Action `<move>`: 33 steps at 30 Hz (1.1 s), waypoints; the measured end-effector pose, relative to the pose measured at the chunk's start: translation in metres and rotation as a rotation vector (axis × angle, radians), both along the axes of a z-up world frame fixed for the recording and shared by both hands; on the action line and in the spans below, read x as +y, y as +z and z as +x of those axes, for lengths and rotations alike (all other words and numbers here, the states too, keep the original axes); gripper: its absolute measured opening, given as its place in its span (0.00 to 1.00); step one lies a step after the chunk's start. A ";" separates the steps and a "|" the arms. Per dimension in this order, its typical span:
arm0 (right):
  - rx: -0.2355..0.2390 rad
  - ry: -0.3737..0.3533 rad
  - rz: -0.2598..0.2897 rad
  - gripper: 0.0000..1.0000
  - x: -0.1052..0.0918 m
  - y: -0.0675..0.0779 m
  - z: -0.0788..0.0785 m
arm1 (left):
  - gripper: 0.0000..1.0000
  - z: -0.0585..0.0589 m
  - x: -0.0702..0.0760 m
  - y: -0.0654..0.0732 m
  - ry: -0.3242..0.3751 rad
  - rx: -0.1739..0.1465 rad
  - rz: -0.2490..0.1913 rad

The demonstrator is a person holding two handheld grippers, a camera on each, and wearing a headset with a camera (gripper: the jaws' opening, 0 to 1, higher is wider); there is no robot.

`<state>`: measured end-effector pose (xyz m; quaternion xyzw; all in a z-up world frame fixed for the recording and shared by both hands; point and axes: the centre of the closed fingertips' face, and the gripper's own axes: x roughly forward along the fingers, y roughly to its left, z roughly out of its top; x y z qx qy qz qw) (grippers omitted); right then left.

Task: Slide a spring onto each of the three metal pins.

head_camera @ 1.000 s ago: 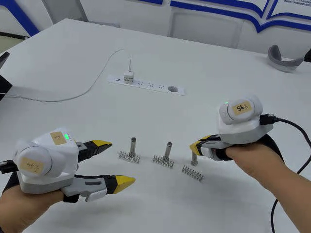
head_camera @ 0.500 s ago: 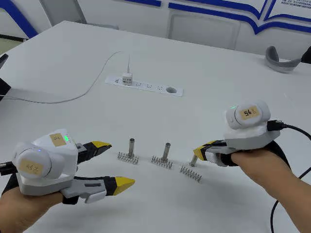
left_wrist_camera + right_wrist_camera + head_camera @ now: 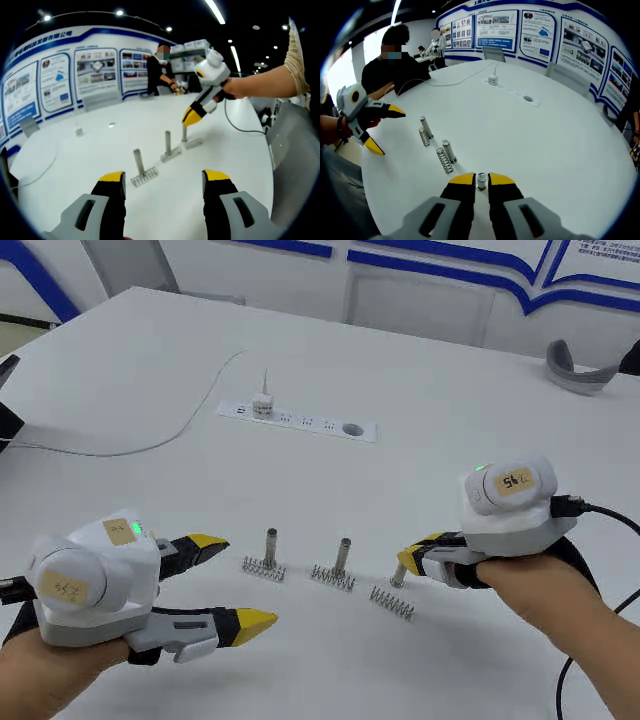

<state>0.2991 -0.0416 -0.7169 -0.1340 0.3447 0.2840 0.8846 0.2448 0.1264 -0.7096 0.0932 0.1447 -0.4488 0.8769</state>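
R tool [image 3: 481, 177] clamps pin [image 3: 481, 182], base hidden

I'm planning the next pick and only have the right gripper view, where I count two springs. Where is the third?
Observer: The head view shows the third spring lying flat on the table, on the person's side of the right pin, close to the right gripper.
Operator: What is the left gripper lined up with?
Observer: Its own view shows the left gripper open and empty, with the left pin and left spring ahead between its jaws.
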 end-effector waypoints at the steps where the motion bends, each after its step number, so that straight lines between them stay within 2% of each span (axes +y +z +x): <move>1: -0.002 0.001 -0.001 0.11 0.000 0.000 0.000 | 0.63 0.000 0.000 0.000 0.000 0.000 0.000; 6: -0.014 0.004 0.008 0.13 0.001 0.004 -0.001 | 0.63 0.000 0.000 0.001 0.000 0.000 -0.001; 14: -0.064 0.020 0.013 0.15 -0.003 0.014 -0.003 | 0.63 -0.001 -0.001 0.002 -0.002 -0.001 0.000; 22: -0.096 0.042 0.011 0.16 -0.013 0.017 -0.014 | 0.63 0.000 0.000 0.001 -0.001 -0.002 0.000; 29: -0.093 0.067 0.021 0.17 -0.016 0.013 -0.023 | 0.63 0.000 -0.002 0.001 -0.004 -0.005 -0.002; 33: -0.074 0.108 0.022 0.18 -0.014 0.005 -0.032 | 0.63 0.000 -0.002 0.001 -0.005 -0.004 -0.001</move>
